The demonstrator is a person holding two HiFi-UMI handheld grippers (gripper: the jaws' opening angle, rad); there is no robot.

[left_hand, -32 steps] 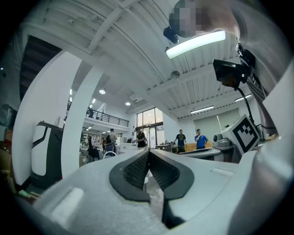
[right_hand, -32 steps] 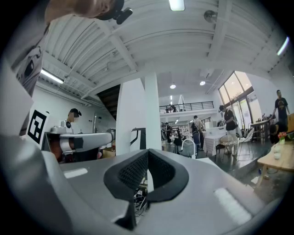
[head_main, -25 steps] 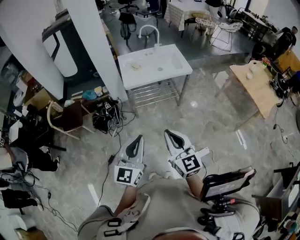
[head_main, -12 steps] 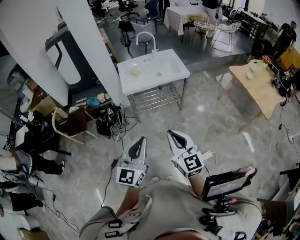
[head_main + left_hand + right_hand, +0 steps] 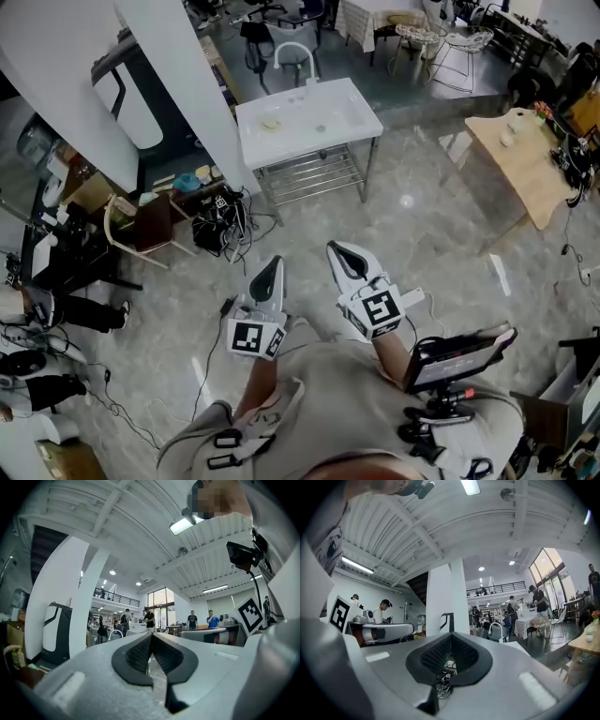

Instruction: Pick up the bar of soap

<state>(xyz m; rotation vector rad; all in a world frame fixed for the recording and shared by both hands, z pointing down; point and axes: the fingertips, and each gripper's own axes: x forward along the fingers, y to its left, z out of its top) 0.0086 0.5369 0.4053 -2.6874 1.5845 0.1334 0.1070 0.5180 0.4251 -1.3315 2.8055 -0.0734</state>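
The bar of soap (image 5: 272,123) is a small pale yellow piece lying on the left part of a white sink table (image 5: 349,128) with a curved white tap (image 5: 295,58), far ahead across the floor. Both grippers are held low in front of the person's body, well short of the table. My left gripper (image 5: 272,266) points forward with its jaws shut and nothing between them; its own view shows the dark pads (image 5: 140,652) meeting. To its right, my right gripper (image 5: 337,250) is shut and empty too, its pads (image 5: 461,654) touching at the tip.
A white pillar (image 5: 178,94) rises left of the sink table, with a chair (image 5: 136,230) and a tangle of cables (image 5: 220,225) at its foot. A wooden table (image 5: 516,159) stands at the right. A tablet on a mount (image 5: 459,352) sits by the person's right side. Several people stand in the background.
The head view has shifted slightly. Both grippers stay shut and side by side in front of the body; the sink table sits about as far off as before.
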